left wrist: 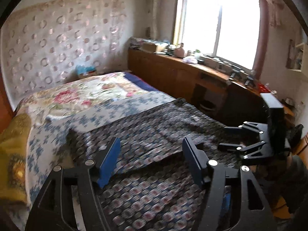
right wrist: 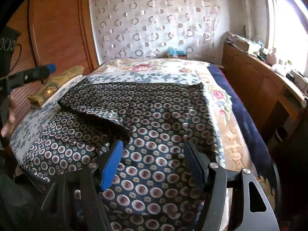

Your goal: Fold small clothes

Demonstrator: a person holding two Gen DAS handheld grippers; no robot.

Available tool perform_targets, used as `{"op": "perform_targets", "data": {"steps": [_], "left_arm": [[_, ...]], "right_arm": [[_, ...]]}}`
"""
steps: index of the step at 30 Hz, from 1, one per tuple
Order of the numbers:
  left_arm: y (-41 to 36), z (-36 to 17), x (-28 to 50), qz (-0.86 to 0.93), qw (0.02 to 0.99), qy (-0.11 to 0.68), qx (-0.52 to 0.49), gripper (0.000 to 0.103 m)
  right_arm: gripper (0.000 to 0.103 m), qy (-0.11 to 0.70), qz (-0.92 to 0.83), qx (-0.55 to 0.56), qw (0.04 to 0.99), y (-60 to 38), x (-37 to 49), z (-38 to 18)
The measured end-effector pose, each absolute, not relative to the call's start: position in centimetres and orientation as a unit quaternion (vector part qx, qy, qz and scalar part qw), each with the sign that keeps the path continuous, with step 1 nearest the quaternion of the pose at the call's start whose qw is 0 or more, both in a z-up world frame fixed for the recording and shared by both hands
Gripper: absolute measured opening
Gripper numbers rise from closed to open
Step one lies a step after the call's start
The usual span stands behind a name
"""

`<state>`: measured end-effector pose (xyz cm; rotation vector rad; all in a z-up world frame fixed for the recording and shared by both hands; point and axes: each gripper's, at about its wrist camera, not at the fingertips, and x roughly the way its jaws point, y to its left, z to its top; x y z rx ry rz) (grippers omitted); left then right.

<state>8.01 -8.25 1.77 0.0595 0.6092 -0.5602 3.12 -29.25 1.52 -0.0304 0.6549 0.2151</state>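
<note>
A dark garment with a rosette pattern [left wrist: 154, 127] lies spread over the near part of the bed. In the right wrist view the garment [right wrist: 157, 113] has its left part folded over in a diagonal flap. My left gripper [left wrist: 151, 155] hovers just over the cloth, open, with nothing between its blue pads. My right gripper [right wrist: 154, 160] is also open above the near part of the garment, holding nothing. The right gripper [left wrist: 248, 140] shows at the right of the left wrist view. The left gripper [right wrist: 36, 74] shows at the far left of the right wrist view, above the bed's edge.
The bed carries a floral quilt [right wrist: 150, 66], a blue-and-white sheet [left wrist: 119, 109] and a yellow cushion [right wrist: 55, 85] at the left. A wooden cabinet [left wrist: 173, 73] with clutter runs under the window [left wrist: 219, 21]. A wooden wardrobe [right wrist: 57, 25] stands left. A person's hand [right wrist: 8, 123] is at the left edge.
</note>
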Motion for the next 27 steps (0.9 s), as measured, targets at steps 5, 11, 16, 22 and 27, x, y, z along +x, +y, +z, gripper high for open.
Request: {"op": "perform_targets", "data": {"steps": [5, 11, 16, 22, 27], "left_arm": [[-5.7, -0.3, 8.0, -0.238, 0.918, 0.315, 0.02, 0.068], [-3.3, -1.9, 7.4, -0.2, 0.926, 0.321, 0.018, 0.068], [-1.6, -2.5, 7.5, -0.182, 0.928, 0.325, 0.008, 0.068], [-0.6, -2.9, 7.5, -0.165, 0.931, 0.324, 0.006, 0.068], [0.0, -3.4, 7.5, -0.162, 0.931, 0.327, -0.001, 0.068]], "right_arm": [[0.067, 0.331, 0.129, -0.03, 0.934, -27.5, 5.4, 0.8], [0.067, 0.351, 0.166, -0.047, 0.92, -25.2, 8.4, -0.1], [0.067, 0.371, 0.185, -0.066, 0.908, -23.3, 11.0, -1.1], [0.059, 0.381, 0.199, -0.087, 0.899, -21.8, 12.7, -2.2], [0.015, 0.379, 0.205, -0.094, 0.898, -21.5, 12.9, -2.6]]}}
